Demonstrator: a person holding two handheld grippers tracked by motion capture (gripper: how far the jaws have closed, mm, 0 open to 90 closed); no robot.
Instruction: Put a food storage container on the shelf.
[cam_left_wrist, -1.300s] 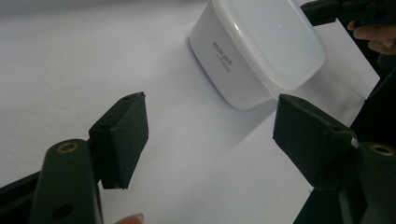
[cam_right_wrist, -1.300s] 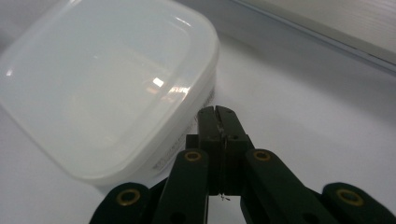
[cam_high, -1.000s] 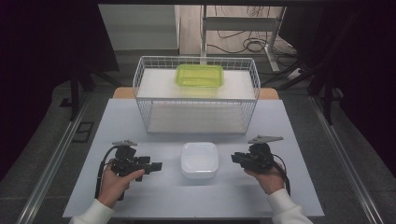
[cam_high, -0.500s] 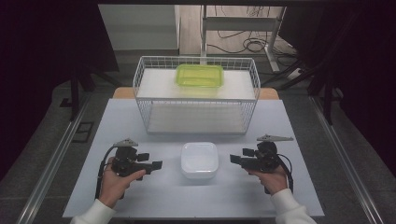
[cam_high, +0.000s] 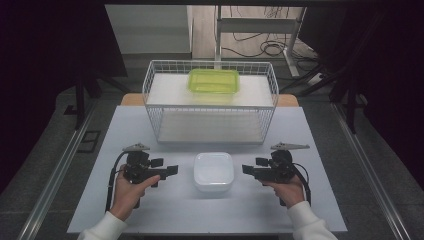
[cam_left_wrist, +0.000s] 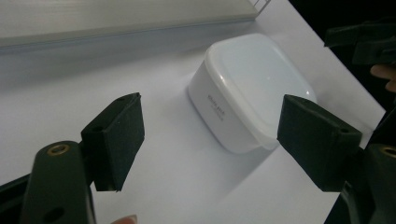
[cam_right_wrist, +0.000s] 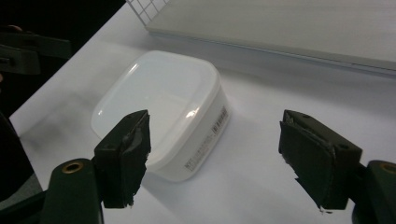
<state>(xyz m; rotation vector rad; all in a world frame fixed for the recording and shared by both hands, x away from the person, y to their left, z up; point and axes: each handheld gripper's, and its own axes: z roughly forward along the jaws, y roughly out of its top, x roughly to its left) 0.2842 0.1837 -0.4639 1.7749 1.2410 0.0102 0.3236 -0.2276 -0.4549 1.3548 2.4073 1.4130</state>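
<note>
White container (cam_high: 214, 171) sits upright, roughly square, between wide-open fingers of both grippers, untouched.

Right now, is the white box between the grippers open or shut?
Shut: the white box has its lid seated flush all round.

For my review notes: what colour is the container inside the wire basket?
Translucent yellow-green container, sitting in the white wire basket; clearest in the high view.
</note>
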